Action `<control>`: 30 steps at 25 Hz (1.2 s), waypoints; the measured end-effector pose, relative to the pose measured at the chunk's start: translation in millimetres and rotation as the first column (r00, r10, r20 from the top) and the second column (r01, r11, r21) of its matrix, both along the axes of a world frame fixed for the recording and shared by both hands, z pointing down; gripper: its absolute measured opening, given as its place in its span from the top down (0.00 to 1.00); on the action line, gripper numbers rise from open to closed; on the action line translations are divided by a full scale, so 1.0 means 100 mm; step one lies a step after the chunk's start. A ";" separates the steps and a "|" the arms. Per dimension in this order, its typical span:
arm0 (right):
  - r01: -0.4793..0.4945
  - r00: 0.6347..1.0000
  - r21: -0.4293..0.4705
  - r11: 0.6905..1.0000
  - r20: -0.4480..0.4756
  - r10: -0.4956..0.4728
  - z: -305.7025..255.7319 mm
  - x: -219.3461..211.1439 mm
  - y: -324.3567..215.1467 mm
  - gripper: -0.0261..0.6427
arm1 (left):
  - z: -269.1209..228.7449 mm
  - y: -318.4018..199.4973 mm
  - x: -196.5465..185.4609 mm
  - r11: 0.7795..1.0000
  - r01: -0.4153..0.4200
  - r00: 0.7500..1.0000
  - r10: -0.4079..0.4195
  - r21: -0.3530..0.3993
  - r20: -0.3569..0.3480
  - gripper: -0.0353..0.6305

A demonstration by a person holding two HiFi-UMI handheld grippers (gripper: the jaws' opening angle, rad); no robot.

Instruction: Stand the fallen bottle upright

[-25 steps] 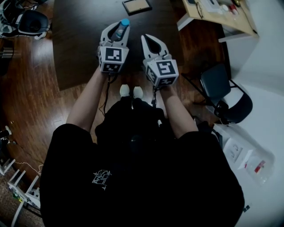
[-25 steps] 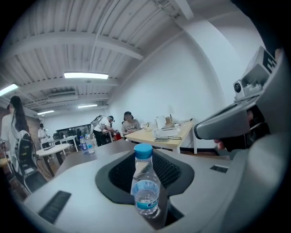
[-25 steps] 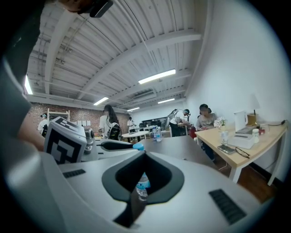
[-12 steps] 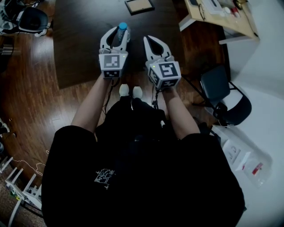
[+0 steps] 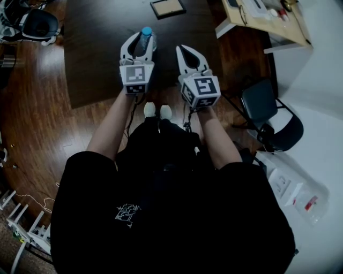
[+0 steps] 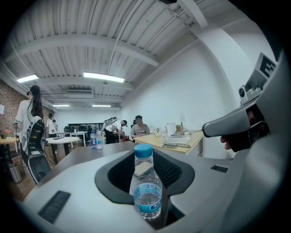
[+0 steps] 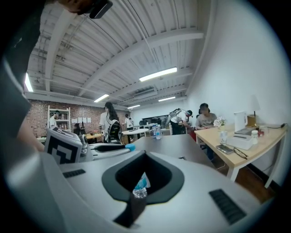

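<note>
My left hand-held gripper (image 5: 142, 38) is clamped on the bottle (image 6: 146, 191), which stands upright between its jaws, the blue cap (image 5: 146, 31) on top and rising past the jaw tips. The bottle is clear, with a blue label low on its body, and its lower part sits down in the slot where the jaws narrow. It is over the dark surface (image 5: 96, 48), near the edge closest to me, but I cannot tell whether its base touches that surface. My right hand-held gripper (image 5: 183, 49) is just beside the left one and apart from the bottle. Its jaws are drawn together at the tips, leaving only the dark oval hollow and a narrow slot. In that slot a small bit of clear plastic with a blue band (image 7: 138, 184) shows, and I cannot tell what it is or whether it is pinched. A flat frame (image 5: 165, 7) lies farther back on the surface, well apart from the bottle. A pale wooden desk (image 5: 262, 16) stands off to my right, with a dark chair (image 5: 268, 107) nearer me.
</note>
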State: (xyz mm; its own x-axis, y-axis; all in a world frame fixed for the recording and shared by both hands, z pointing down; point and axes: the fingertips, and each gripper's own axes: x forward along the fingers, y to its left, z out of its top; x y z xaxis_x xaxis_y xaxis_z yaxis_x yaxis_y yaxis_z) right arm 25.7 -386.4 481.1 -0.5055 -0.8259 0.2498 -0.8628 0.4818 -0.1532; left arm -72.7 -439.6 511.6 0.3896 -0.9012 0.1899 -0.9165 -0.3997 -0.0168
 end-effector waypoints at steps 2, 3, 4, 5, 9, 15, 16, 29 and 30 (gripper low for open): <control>-0.002 1.000 0.006 1.000 0.000 0.002 0.00 0.00 0.01 0.95 | 0.02 0.02 -0.01 1.000 0.000 1.000 0.000 -0.007 0.001 0.74; 0.000 1.000 0.010 1.000 0.000 0.000 -0.01 0.00 0.01 0.95 | 0.02 0.03 -0.02 1.000 -0.002 1.000 0.002 -0.009 0.004 0.73; 0.000 1.000 0.012 1.000 0.001 0.000 -0.02 0.00 0.01 0.95 | 0.01 0.04 -0.01 1.000 -0.004 1.000 0.004 -0.015 0.002 0.73; -0.002 1.000 0.011 1.000 0.001 0.002 -0.04 0.00 0.01 0.95 | 0.00 0.05 0.00 1.000 -0.006 1.000 0.005 -0.020 -0.003 0.73; 0.001 1.000 0.011 1.000 0.015 -0.001 -0.08 -0.03 0.01 0.95 | -0.08 0.09 -0.02 1.000 -0.001 1.000 0.001 -0.003 0.001 0.73; 0.015 0.999 0.037 0.999 0.039 -0.017 -0.15 -0.08 0.06 0.95 | -0.23 0.31 -0.11 0.999 0.034 0.999 -0.034 0.026 -0.006 0.95; 0.016 0.999 0.041 0.999 0.043 -0.018 -0.18 -0.08 0.09 0.95 | -0.27 0.37 -0.10 0.999 0.037 0.999 -0.037 0.029 -0.015 0.95; 0.036 0.994 0.092 0.995 0.100 -0.045 -0.44 0.02 0.57 0.95 | -0.67 1.16 -0.12 0.991 0.115 0.991 -0.109 0.069 -0.082 0.95; 0.040 0.994 0.092 0.995 0.101 -0.049 -0.42 0.03 0.60 0.95 | -0.68 1.20 -0.14 0.990 0.123 0.990 -0.117 0.074 -0.079 0.95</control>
State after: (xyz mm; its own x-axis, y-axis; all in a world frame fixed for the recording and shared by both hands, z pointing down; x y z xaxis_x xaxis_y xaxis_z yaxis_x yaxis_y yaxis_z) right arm 28.9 -326.7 438.9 -0.5615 -0.8186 0.1208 -0.8221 0.5352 -0.1942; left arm -86.8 -319.3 443.8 0.2882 -0.9533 0.0909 -0.9576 -0.2870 0.0264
